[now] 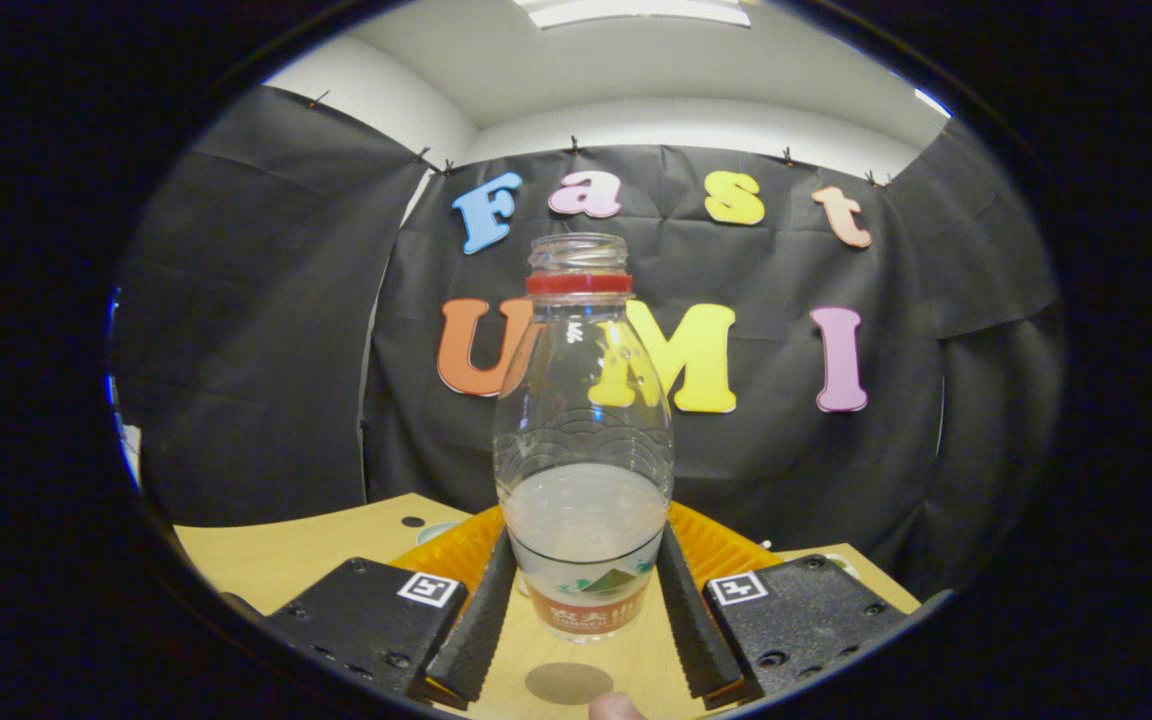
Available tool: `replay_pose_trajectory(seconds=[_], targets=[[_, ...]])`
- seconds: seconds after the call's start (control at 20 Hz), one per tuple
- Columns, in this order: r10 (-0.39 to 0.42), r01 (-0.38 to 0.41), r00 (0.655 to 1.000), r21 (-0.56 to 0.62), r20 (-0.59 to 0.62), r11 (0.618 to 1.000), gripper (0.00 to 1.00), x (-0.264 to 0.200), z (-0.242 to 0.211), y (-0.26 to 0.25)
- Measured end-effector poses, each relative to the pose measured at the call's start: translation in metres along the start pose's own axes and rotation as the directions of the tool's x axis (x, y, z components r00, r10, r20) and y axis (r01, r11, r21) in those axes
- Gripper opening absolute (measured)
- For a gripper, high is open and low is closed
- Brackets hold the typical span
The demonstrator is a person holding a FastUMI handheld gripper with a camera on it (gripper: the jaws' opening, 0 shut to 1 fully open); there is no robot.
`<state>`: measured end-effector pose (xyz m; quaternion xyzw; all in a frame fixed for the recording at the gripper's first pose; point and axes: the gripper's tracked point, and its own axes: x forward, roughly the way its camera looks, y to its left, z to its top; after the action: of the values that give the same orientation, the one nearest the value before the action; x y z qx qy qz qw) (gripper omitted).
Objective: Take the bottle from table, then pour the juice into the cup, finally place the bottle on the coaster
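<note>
- The bottle point(584, 440), at the centre of the frame, is clear plastic with a wavy embossed pattern, a red ring under its open neck, cloudy whitish juice point(586, 510) low down, and a label in white, green and orange-red.
- The gripper point(584, 610), bottom centre, is black; its fingers point(481, 625) have ribbed pads, and each block carries a white square with a black marker.
- The coaster point(706, 545), behind the bottle's base, is orange and ribbed.
- The table point(296, 555), lower left, is pale wood.
</note>
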<state>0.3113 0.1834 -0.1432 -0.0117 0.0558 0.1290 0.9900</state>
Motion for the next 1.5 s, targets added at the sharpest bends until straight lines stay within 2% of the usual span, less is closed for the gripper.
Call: replay_pose_trajectory(seconds=[0.35,0.75,1.1,1.5], targets=[[-0.038,0.045,0.988,0.046,-0.147,0.998,0.77,0.033,-0.103,-0.01],[0.002,-0.006,0.967,-0.016,-0.254,1.0,0.77,0.025,-0.184,0.007],[-0.021,0.029,0.961,0.025,-0.277,0.999,0.79,0.03,-0.21,-0.005],[-0.03,0.044,0.959,0.044,-0.281,0.998,0.85,0.029,-0.214,-0.008]])
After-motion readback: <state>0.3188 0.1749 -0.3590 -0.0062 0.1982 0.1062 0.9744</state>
